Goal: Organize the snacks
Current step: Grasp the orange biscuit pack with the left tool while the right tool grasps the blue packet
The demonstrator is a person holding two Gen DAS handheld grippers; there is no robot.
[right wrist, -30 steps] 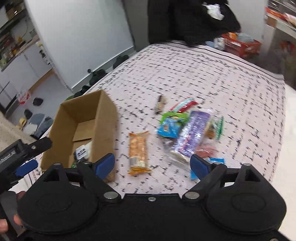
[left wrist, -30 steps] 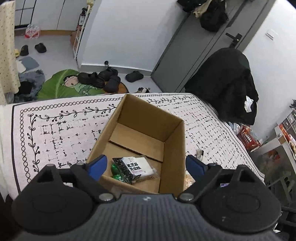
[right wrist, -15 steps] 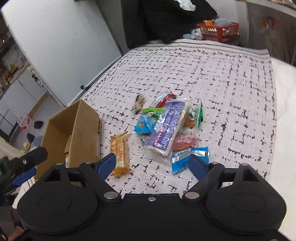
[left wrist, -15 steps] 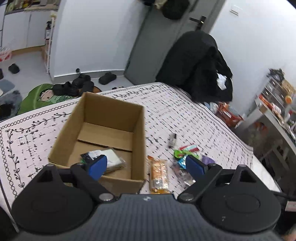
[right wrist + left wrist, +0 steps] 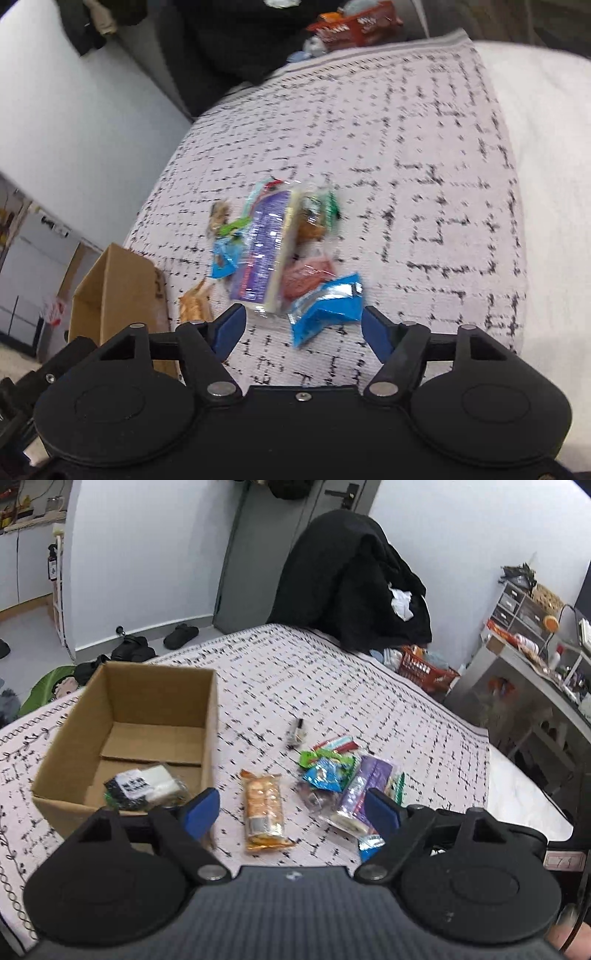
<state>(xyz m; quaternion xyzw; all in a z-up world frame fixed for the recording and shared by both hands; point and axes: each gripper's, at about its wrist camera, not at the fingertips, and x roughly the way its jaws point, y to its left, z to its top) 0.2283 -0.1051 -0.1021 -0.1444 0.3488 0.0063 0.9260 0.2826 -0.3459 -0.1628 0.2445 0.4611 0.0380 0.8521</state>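
An open cardboard box (image 5: 129,738) stands on the patterned bedspread (image 5: 295,672) with a black-and-white packet (image 5: 142,784) inside. Right of it lies an orange snack packet (image 5: 264,806), then a pile with a purple packet (image 5: 364,786) and a blue-green one (image 5: 325,775). My left gripper (image 5: 291,812) hovers over the orange packet with its jaws closing and nothing gripped. My right gripper (image 5: 303,328) is low over the pile, also closing. A blue packet (image 5: 325,302) lies just ahead of it between the fingertips, untouched. The purple packet (image 5: 264,247) and the box (image 5: 118,291) lie beyond.
A small bottle (image 5: 297,733) lies beyond the pile. A chair draped in black clothes (image 5: 354,583) and a red basket (image 5: 424,668) stand past the bed's far edge. Shelves (image 5: 535,627) line the right wall. Bare white mattress (image 5: 546,184) shows right of the spread.
The left view has swung right, from over the box to the loose snacks. The right gripper has sunk and rolled toward the pile, and its jaws have narrowed.
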